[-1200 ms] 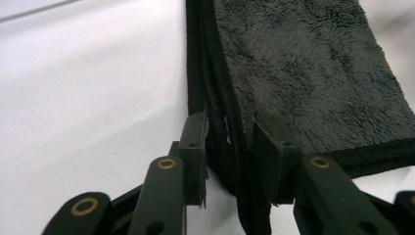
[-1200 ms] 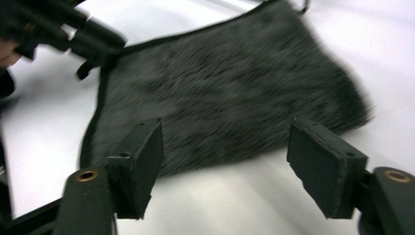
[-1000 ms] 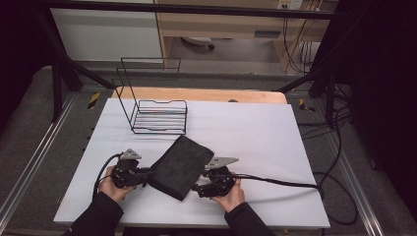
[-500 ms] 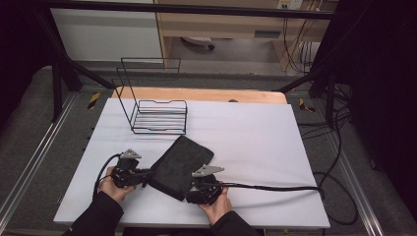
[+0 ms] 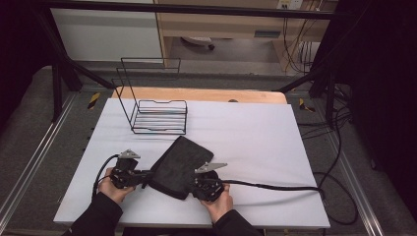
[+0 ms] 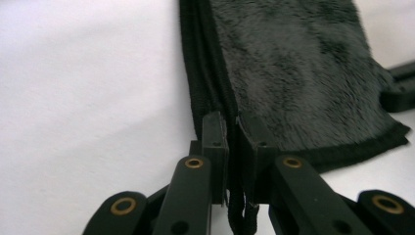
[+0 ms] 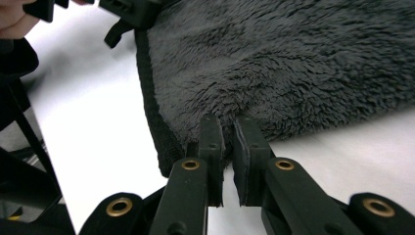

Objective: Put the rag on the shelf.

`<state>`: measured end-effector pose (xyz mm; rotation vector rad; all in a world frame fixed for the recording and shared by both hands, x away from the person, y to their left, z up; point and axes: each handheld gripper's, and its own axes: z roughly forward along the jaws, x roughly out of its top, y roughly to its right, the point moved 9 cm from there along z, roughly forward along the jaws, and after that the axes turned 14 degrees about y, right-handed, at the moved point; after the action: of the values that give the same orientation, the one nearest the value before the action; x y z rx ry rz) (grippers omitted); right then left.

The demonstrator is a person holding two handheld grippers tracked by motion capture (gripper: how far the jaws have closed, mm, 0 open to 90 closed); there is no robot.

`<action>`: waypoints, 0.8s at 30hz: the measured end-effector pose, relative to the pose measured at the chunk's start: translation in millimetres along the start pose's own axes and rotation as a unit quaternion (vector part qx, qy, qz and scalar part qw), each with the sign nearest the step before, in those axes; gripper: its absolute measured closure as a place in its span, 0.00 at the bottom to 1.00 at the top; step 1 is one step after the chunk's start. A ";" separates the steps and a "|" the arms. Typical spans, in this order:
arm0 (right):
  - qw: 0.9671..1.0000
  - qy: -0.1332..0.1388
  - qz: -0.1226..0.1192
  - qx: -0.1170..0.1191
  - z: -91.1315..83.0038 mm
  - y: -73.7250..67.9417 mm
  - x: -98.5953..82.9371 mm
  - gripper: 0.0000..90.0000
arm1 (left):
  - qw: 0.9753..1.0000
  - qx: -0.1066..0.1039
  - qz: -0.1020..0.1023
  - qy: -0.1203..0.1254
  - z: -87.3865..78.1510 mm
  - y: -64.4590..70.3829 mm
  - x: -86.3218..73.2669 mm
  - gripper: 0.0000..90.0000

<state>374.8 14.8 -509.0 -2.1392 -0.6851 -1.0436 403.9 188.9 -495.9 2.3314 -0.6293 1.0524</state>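
High view: dark fleece cloth [image 5: 179, 166] lies folded on the white table [image 5: 255, 142], lower centre of frame, turned on a diagonal, one corner pointing toward the top of the picture.
Cloth, close up: plush grey-black pile with a stitched hem [image 6: 203, 73]; in the left gripper view the hem edge looks doubled, layers stacked.
Left gripper [image 5: 143, 178]: lower left of the high view, at the cloth's left corner. In its own view [image 6: 234, 132] the jaws are pressed together on the hem, cloth pinched between them.
Right gripper [image 5: 193, 185]: lower centre, at the cloth's near edge. In its own view [image 7: 228, 134] the jaws stand close with a slim gap and fleece bunched at the tips; clamped on the cloth edge, by my reading.
Hands: left hand [image 5: 112, 188] and right hand [image 5: 219, 200] come in from the bottom edge, sleeves dark.
Step in hand (judgement): both corners gripped, ready for lifting or a further fold.
Doing it well: raise both grippers level and together, keep the edge taut between them, catch all layers so none droops.
Risk: thin bite on the right side may slip off the pile.
Farther out: black wire rack [image 5: 157, 110], upper left of the tabletop, well apart from the cloth.
Cable [image 5: 275, 187]: trails right from the right gripper across the table.
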 end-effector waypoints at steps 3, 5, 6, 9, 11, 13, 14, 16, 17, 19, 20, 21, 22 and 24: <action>1.000 -0.009 0.000 0.009 -6.8 3.9 3.3 0.94 | 1.000 -0.012 -0.006 -0.002 -3.2 9.3 -2.5 0.91; 1.000 -0.019 -0.012 0.010 -11.2 6.3 4.8 0.94 | 1.000 -0.018 -0.009 -0.002 -4.0 17.2 -4.6 0.91; 0.999 -0.026 -0.020 0.010 -13.8 8.2 4.9 0.94 | 1.000 -0.020 -0.008 -0.003 -4.3 21.0 -5.7 0.91; 0.999 -0.042 -0.023 0.012 -21.9 13.5 5.0 0.95 | 1.000 -0.024 -0.002 -0.001 -4.9 32.5 -8.9 0.91; 0.999 -0.045 -0.025 0.014 -23.6 15.7 5.2 0.95 | 1.000 -0.028 -0.004 -0.001 -5.4 37.5 -10.4 0.91; 0.998 -0.058 -0.035 0.013 -29.7 21.5 6.1 0.95 | 0.999 -0.038 -0.007 0.004 -6.5 47.1 -12.9 0.90; 0.997 -0.060 -0.039 0.011 -31.5 23.4 6.7 0.95 | 0.999 -0.039 -0.002 0.012 -5.7 53.5 -15.0 0.89; 0.997 -0.061 -0.041 0.008 -34.0 26.8 7.1 0.95 | 0.999 -0.039 0.002 0.012 -5.2 55.1 -15.5 0.84; 0.997 -0.061 -0.041 0.008 -34.0 26.8 7.1 0.95 | 0.999 -0.036 0.007 0.013 -5.7 55.1 -15.1 0.84; 0.997 -0.063 -0.043 0.007 -32.0 29.4 0.4 0.89 | 0.999 -0.021 0.022 0.028 -7.9 50.7 -11.0 0.70; 0.997 -0.060 -0.047 0.002 -31.3 29.6 -1.7 0.80 | 0.999 0.001 0.031 0.041 -9.8 41.6 -6.8 0.65; 0.997 -0.054 -0.050 -0.005 -31.0 30.1 -2.7 0.76 | 0.999 0.005 0.027 0.041 -9.3 37.6 -6.5 0.61; 0.998 -0.049 -0.047 -0.007 -31.5 29.7 -3.2 0.71 | 0.999 0.005 0.027 0.041 -9.3 37.6 -6.5 0.61; 0.998 -0.040 -0.042 -0.011 -31.6 29.3 -2.8 0.68 | 0.999 0.011 0.024 0.029 -5.1 30.9 -10.3 0.60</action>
<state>378.3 -28.1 -506.0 -2.1970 -0.8109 -1.0192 376.7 170.4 -493.2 2.3056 -0.6566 1.1499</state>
